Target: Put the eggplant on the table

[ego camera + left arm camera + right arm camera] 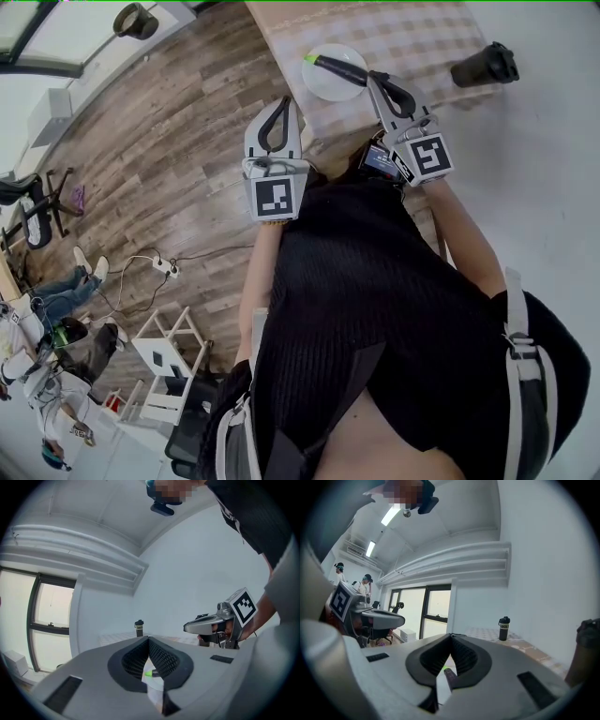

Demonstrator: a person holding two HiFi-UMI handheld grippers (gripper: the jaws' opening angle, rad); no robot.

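Left gripper (285, 101): jaws together, nothing in them, hanging just off the near edge of the desk (412, 33), so it's no help if anything drops. Next along is the white plate (323, 89), close to that same edge. The eggplant (339, 68) is over the plate with its green tip pointing left. It looks just clear of the plate, but I can't tell for sure. Right gripper (374, 80) is clamped fully shut on the eggplant's dark end, so nearly the whole length sticks out sideways from the pinch. Main risk is that overhang: on a smooth skin with so little in the jaws, any quick swing or wrist roll could pivot it or let it slide out. It'd then land back on the plate, clip the rim and shift the plate, or go over the edge to the wood floor. Further right, the black bottle (485, 66) stands on the cloth. A wide sweep that way could knock it, so the bare cloth between plate and bottle looks like the safer place to set down, low and slow before releasing.
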